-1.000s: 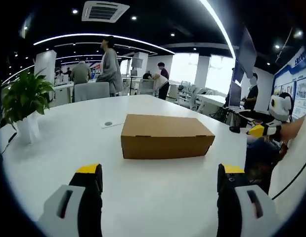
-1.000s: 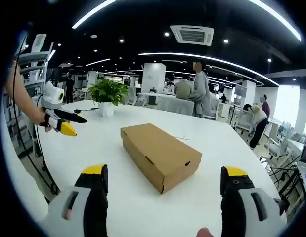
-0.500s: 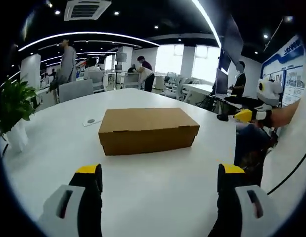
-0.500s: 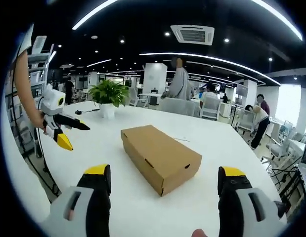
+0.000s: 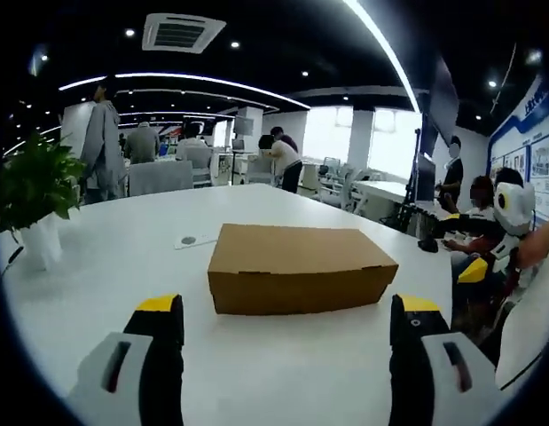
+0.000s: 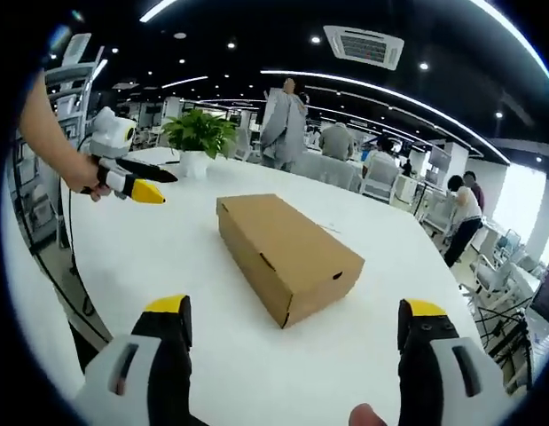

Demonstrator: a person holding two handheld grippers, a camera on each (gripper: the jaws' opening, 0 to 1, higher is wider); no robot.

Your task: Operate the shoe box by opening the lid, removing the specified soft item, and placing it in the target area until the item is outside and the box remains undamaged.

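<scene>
The shoe box (image 5: 301, 269) is sitting closed on the white bench (image 5: 105, 266), its lid down and flush all round. In the left gripper view it is lying ahead of the left claw (image 5: 287, 333), beyond the fingertips and clear of them, long side facing the claw. The left claw is standing wide, nothing between its jaws, hovering above the bench surface.

In the right gripper view the shoe box (image 6: 287, 257) is lying ahead of the right claw (image 6: 292, 335), turned at an angle so one short end is facing the claw; two small holes are showing in its sides. The right claw is also spread wide and carrying nothing, well short of the box.

A potted plant (image 6: 199, 138) is standing on the bench beyond the box, to the far left of the right claw. A small flat card with a round mark (image 5: 191, 240) is lying on the bench just beyond the box's left end in the left gripper view. People (image 6: 283, 124) are standing in the office behind the bench.
</scene>
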